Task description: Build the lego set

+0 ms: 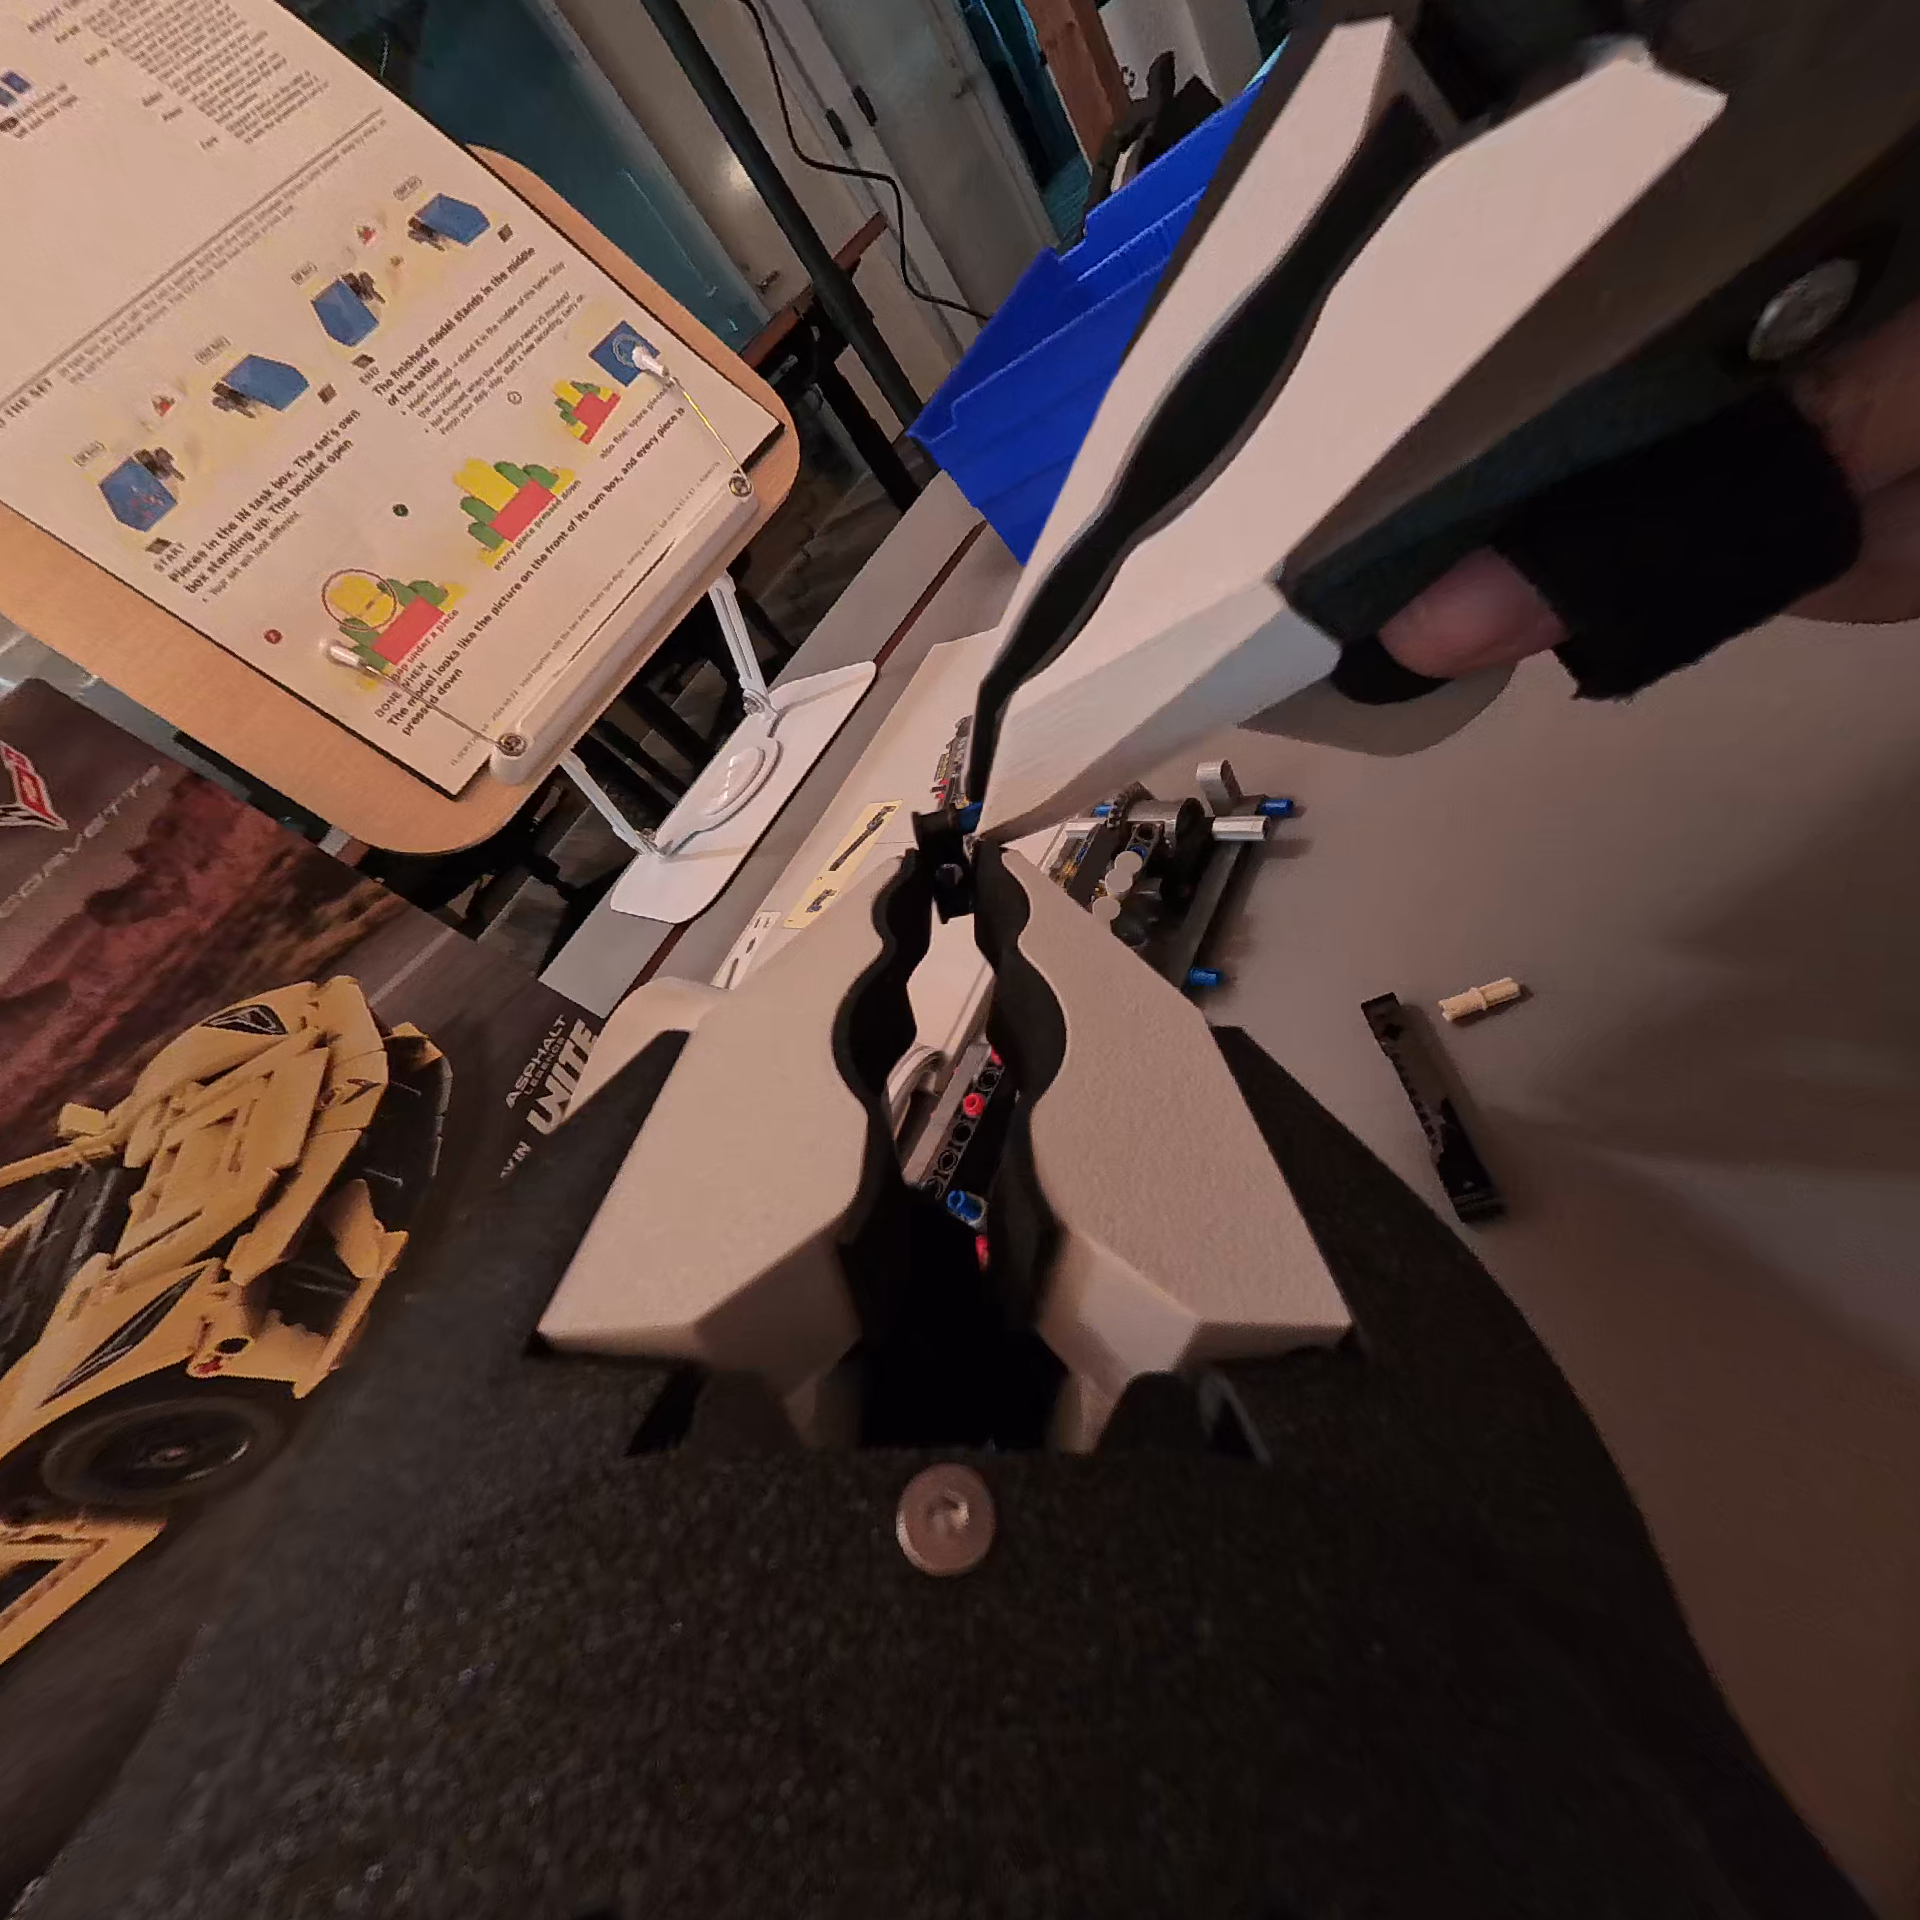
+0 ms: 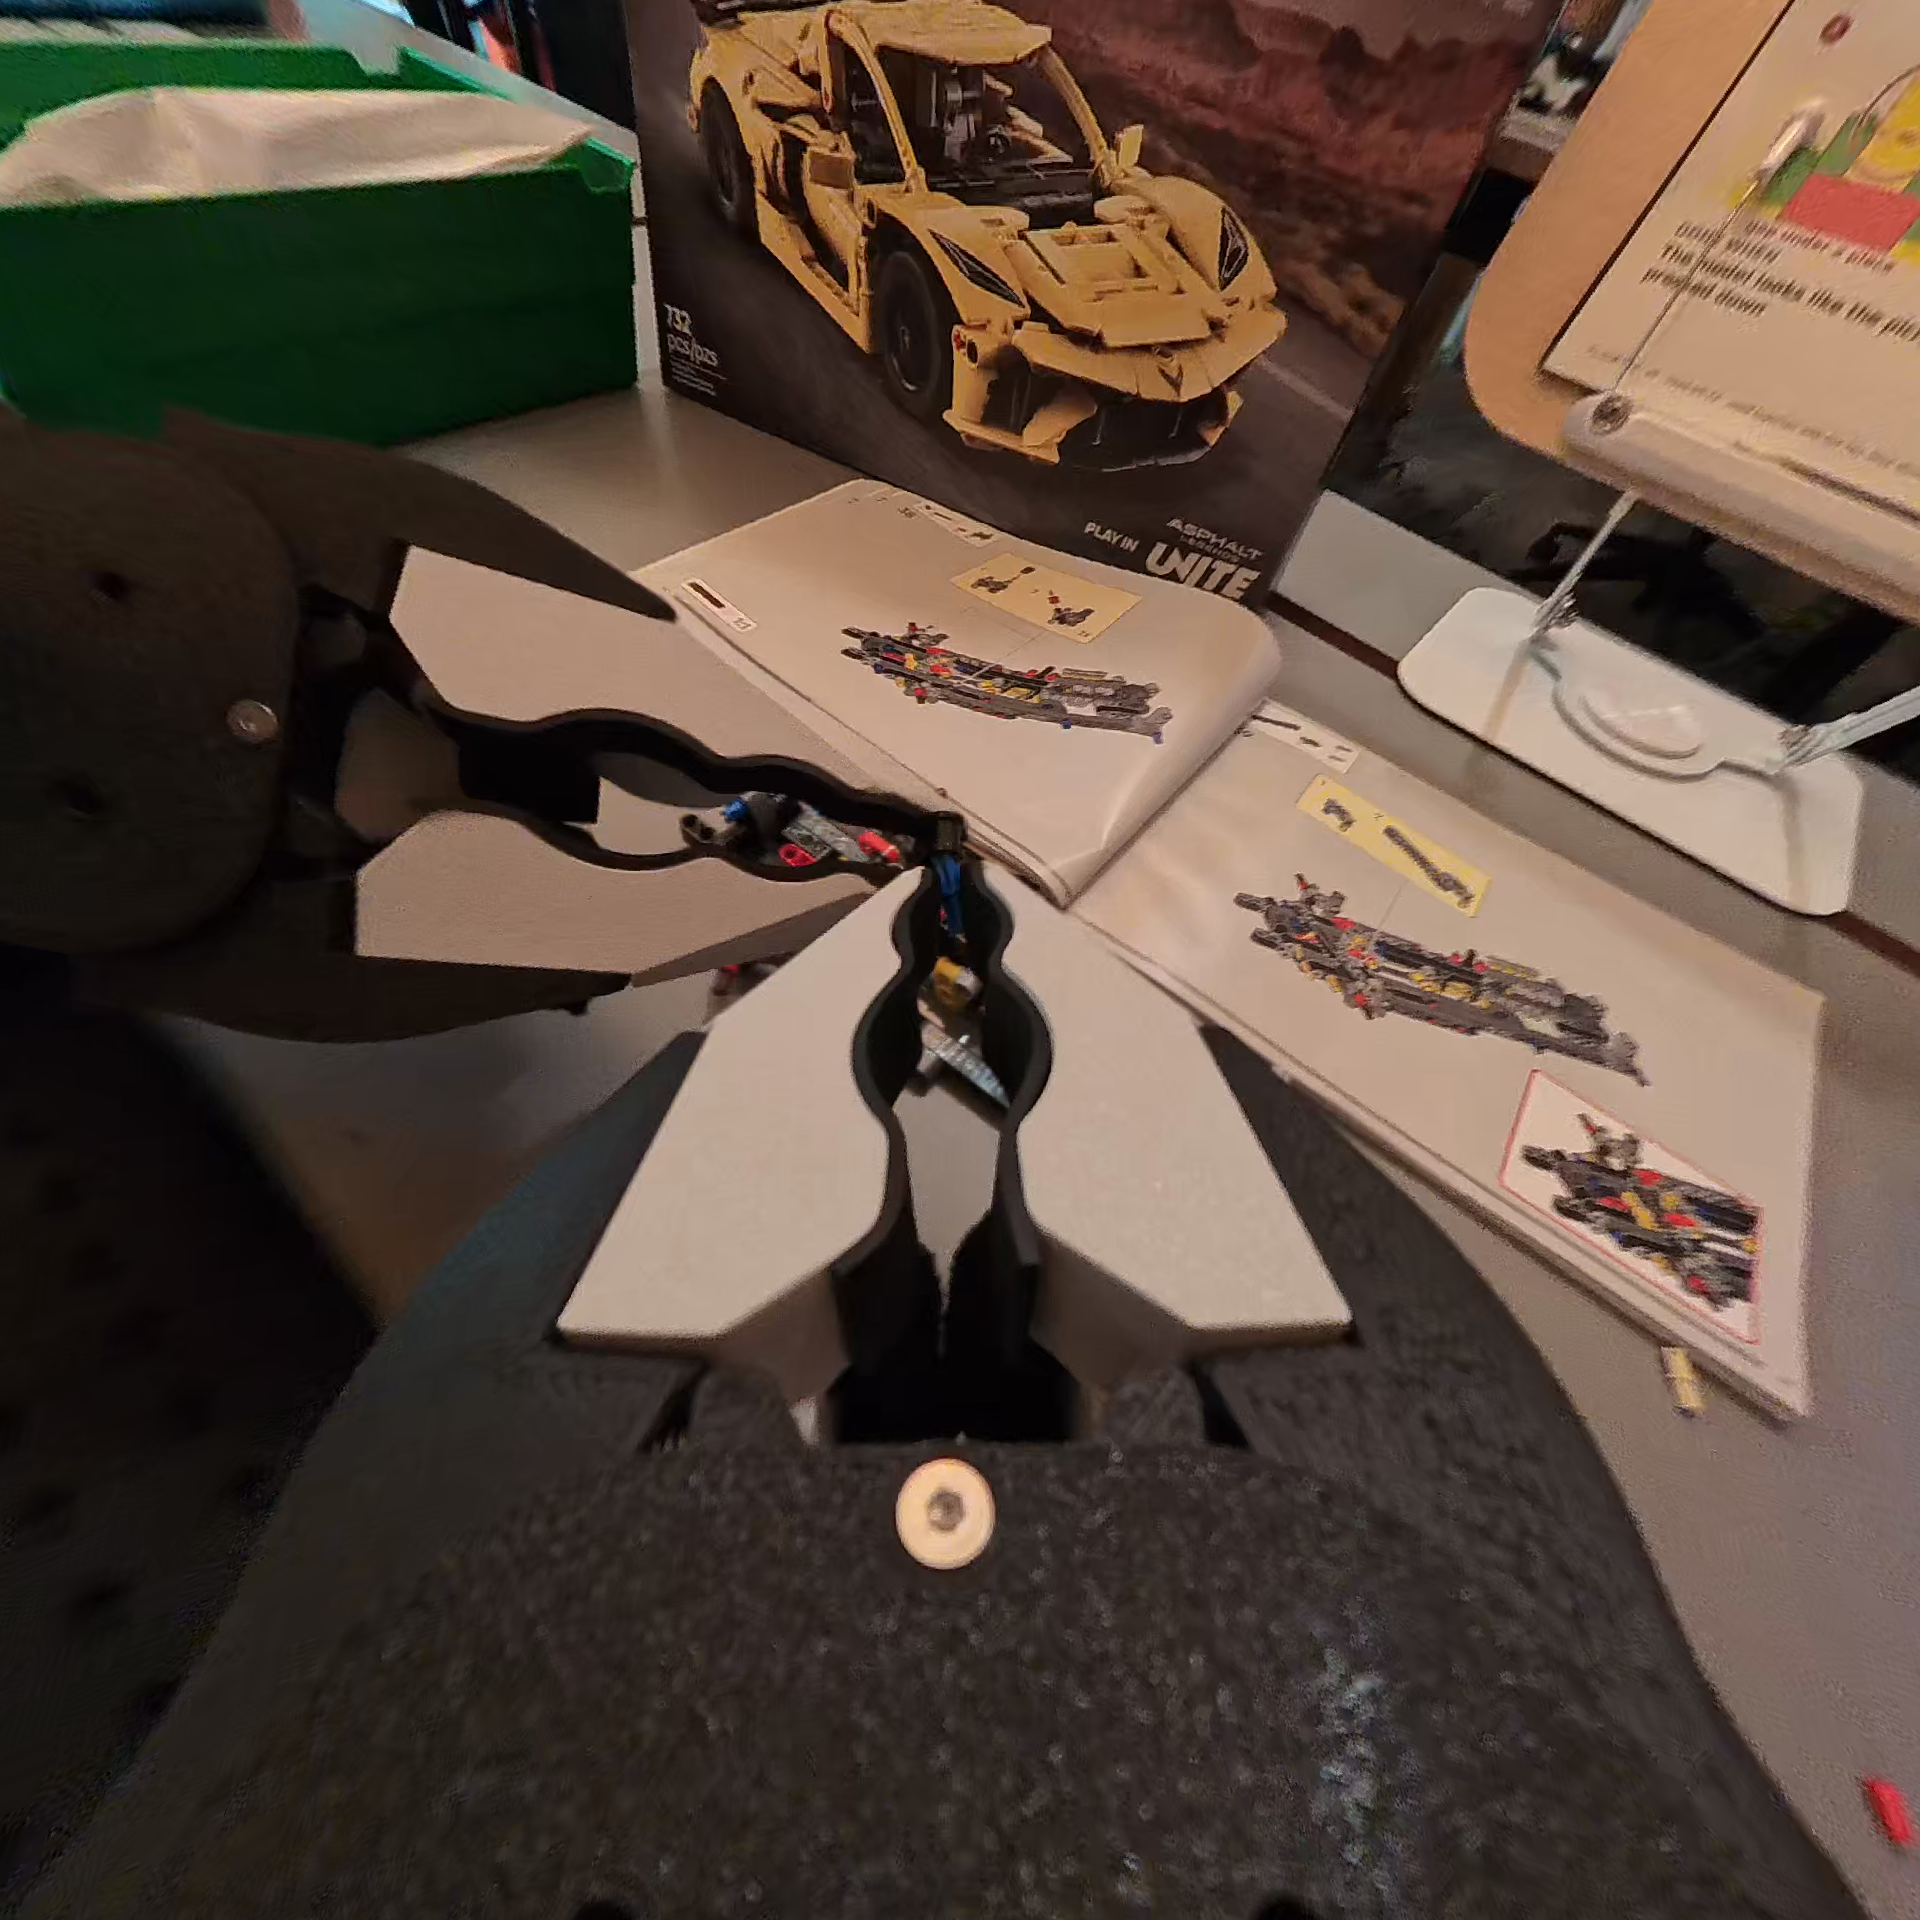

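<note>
White lettering and a piece count stand along the lower edge of the dark set box [image 2: 1039, 312]. Black headings and captions fill the instruction sheet [image 1: 343, 343] on its stand. Small step numbers mark the open booklet [image 2: 1351, 935].

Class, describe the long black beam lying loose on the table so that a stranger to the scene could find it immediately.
Start at the grey table, on the side away from the car box. Right of the partly built chassis lies the long black beam, flat and alone. Unlike the tiny cream pin beside it, it is dark, slim and much longer.
</note>
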A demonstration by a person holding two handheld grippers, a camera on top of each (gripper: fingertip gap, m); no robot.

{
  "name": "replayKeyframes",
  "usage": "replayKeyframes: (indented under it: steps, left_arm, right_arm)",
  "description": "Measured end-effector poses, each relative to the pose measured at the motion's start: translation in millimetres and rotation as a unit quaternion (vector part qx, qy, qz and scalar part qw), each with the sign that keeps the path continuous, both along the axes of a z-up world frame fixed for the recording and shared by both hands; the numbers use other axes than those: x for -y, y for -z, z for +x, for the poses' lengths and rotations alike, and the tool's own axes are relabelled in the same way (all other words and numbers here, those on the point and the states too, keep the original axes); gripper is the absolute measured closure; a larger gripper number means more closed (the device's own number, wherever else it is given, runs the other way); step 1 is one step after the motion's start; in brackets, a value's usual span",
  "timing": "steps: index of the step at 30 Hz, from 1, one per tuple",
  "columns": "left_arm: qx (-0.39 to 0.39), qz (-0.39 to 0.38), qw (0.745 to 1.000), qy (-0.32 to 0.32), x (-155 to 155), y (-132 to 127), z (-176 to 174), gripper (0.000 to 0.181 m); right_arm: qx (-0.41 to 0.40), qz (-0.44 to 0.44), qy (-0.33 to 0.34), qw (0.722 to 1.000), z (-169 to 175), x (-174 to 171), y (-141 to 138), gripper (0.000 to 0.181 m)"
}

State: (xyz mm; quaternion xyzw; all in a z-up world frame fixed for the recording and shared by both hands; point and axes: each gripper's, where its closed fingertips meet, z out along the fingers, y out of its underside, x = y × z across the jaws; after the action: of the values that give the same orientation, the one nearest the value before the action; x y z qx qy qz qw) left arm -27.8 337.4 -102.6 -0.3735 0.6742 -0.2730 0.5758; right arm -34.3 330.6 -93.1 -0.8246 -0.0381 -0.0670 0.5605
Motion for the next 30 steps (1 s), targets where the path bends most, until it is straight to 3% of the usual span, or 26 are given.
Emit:
replayKeyframes:
  steps: [7, 12, 17, 20, 24, 27, 30]
  left_arm:
    - [0.014, -0.007, 1.0, -0.017, -1.4, -4.4, 0.2, 0.174]
    - [0.028, -0.016, 0.999, -0.023, -0.4, -9.9, -0.8, 0.174]
    - [0.023, -0.021, 0.999, -0.01, 1.3, -7.7, -1.5, 0.174]
    - [0.01, -0.091, 0.995, 0.035, 5.0, -7.9, -0.6, 0.175]
    - [-0.007, -0.176, 0.978, 0.112, 16.2, -10.2, -6.6, 0.175]
    - [-0.028, -0.259, 0.945, 0.199, 39.4, -17.0, -16.4, 0.175]
    - [-0.046, -0.331, 0.904, 0.265, 56.9, -25.6, -27.2, 0.174]
  right_arm:
    - [0.089, 0.014, 0.028, 0.996, 0.3, -2.1, -5.6, 0.179]
    - [-0.027, 0.052, 0.012, 0.998, -2.0, -3.7, -12.2, 0.179]
    - [-0.046, 0.059, 0.007, 0.997, -2.9, -2.5, -10.0, 0.179]
    - [-0.073, 0.052, -0.024, 0.996, -0.7, 1.5, -9.4, 0.175]
    - [-0.146, 0.052, -0.136, 0.979, -6.8, 19.1, -23.9, 0.155]
    - [-0.183, 0.039, -0.232, 0.955, -19.4, 37.2, -29.7, 0.153]
    - [-0.208, 0.048, -0.269, 0.939, -24.1, 42.8, -34.1, 0.147]
